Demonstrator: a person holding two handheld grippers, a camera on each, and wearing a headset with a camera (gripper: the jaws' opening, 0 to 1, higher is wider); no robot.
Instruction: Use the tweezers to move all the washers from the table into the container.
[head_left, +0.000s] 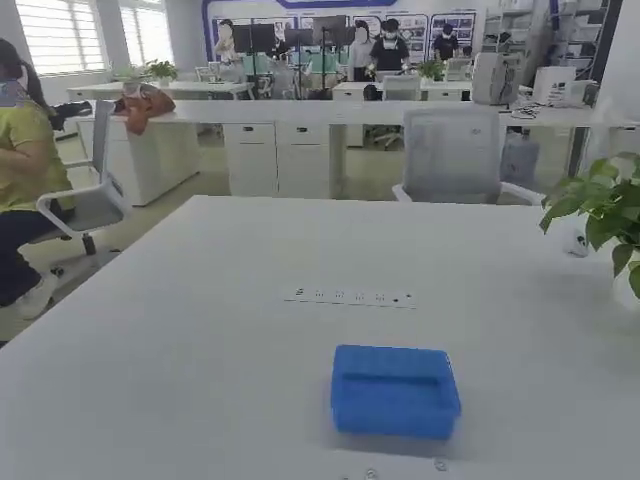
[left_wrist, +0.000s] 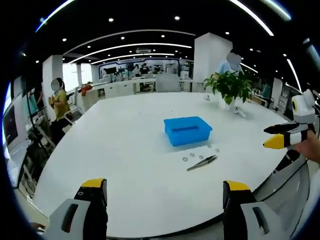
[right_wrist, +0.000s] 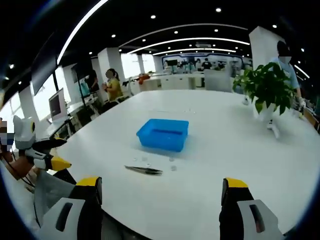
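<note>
Looked like square one to me: nothing was picked up yet. My left tongs were spread wide with nothing between them. The right tongs were the same, and both hung back off the near edge of the table. In the left gripper view the washers lay loose at about 5 o'clock from the blue container, with the tweezers just beside them at 6 o'clock. Next move, I figured, was to reach in and clamp the tweezers around mid-length so their tips could pinch. I couldn't read any brand or writing anywhere.
</note>
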